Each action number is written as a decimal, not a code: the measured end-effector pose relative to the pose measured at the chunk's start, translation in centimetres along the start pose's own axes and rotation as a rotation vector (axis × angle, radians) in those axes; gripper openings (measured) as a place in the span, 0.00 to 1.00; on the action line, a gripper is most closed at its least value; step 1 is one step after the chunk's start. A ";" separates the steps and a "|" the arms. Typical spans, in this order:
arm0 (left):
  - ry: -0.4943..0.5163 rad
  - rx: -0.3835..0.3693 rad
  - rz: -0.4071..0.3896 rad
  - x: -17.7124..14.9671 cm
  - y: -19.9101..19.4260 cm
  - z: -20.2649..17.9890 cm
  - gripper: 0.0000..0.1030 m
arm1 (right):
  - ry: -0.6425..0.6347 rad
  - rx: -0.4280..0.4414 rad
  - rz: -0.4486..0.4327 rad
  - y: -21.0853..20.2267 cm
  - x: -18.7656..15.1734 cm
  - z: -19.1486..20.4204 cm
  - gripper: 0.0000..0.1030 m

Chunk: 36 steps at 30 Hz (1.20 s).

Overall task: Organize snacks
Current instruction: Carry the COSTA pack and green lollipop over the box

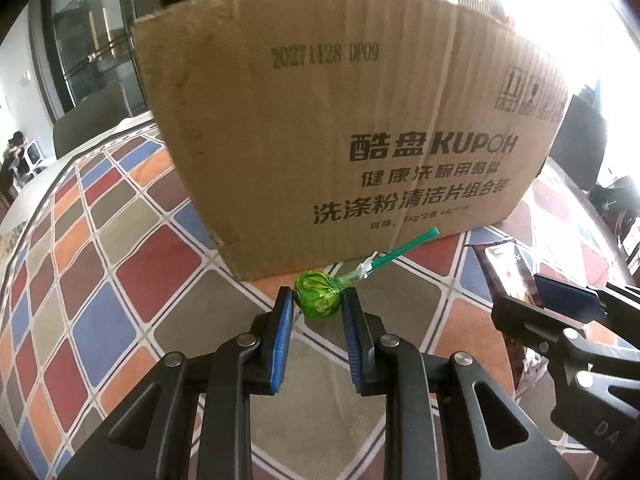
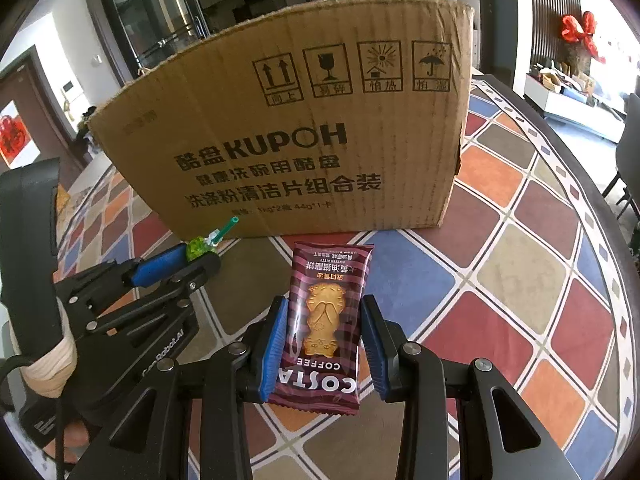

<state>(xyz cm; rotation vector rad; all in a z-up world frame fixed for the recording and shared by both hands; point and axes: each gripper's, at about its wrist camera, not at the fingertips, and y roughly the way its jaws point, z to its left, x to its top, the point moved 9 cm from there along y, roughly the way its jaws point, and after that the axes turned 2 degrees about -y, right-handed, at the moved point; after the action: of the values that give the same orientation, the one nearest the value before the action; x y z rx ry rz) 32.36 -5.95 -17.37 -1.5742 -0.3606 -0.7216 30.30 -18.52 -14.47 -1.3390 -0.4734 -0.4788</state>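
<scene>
My left hand-held gripper [image 1: 316, 300] pinches the lollipop [image 1: 319, 297]; the right [image 2: 325, 344] clamps a biscuit packet [image 2: 325, 320]. Either may slip clearing the tall carton [image 2: 296, 120].

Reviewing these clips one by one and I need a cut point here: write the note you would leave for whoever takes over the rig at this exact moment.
Left gripper: shut on the green lollipop, pads on the wrapped head, stick pointing up toward the cardboard box.
Right gripper: blue pads on both sides of the Costa biscuit packet, apparently gripping it.
Both snacks sit low over the patterned tablecloth, just in front of the box, which stands upright on the table.
Done: both snacks picked.
Left: neither is in the box yet; presumably lift them over its top edge and release inside. The box's inside is not visible.
</scene>
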 end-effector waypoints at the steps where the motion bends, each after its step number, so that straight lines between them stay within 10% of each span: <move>1: -0.005 -0.002 -0.002 -0.1 -0.3 0.0 0.24 | 0.000 0.001 -0.003 -0.1 0.0 -0.1 0.37; 36: -0.054 -0.007 -0.237 9.0 -14.4 0.0 0.24 | -0.056 0.046 -0.281 -11.2 7.5 2.3 0.36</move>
<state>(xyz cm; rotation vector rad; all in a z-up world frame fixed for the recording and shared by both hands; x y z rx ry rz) 30.21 -5.46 -0.56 -1.5750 -0.5918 -0.8632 29.80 -18.54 -0.77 -1.2499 -0.7201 -0.6582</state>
